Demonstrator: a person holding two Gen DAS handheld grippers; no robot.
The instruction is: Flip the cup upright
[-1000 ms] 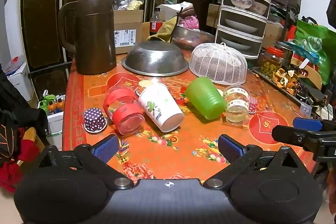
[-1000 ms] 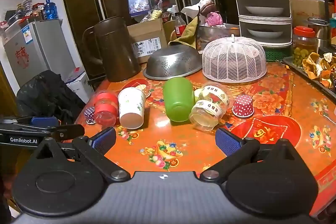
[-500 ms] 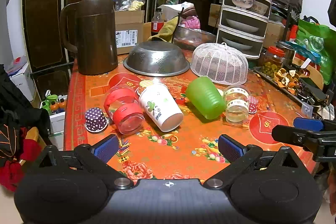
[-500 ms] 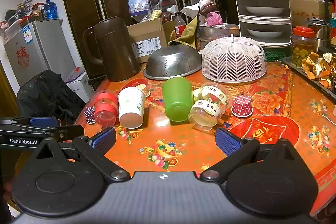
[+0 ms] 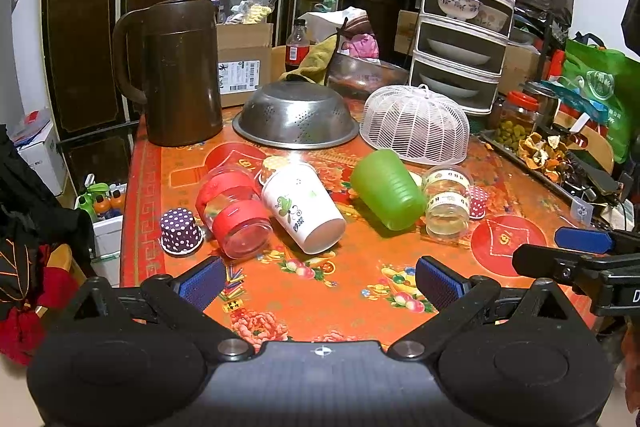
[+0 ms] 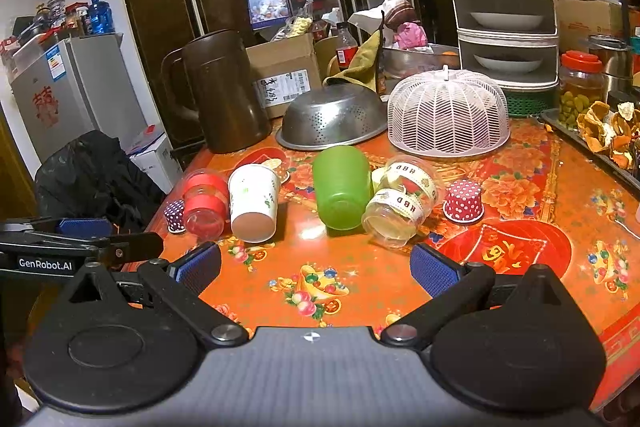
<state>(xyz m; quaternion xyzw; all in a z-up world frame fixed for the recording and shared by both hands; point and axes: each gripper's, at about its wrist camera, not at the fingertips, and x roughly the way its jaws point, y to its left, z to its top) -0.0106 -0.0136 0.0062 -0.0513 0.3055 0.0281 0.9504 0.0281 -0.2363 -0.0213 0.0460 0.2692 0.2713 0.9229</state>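
Note:
Several cups lie on their sides in a row on the orange table: a red-banded clear cup (image 5: 234,213) (image 6: 202,203), a white paper cup (image 5: 304,207) (image 6: 253,203), a green plastic cup (image 5: 387,189) (image 6: 342,187) and clear cups with taped labels (image 5: 447,201) (image 6: 400,203). My left gripper (image 5: 320,283) is open and empty, low over the near table edge, short of the cups. My right gripper (image 6: 316,269) is open and empty, likewise short of them. Each gripper shows at the edge of the other's view.
A brown pitcher (image 5: 180,75), an upturned steel colander (image 5: 296,115) and a white mesh food cover (image 5: 416,125) stand behind the cups. Purple (image 5: 180,231) and red (image 6: 464,201) dotted paper cups stand upside down at the ends of the row. A tray of peels (image 6: 608,131) lies at right.
Both grippers have crept slightly forward toward the cups. The cups have not moved.

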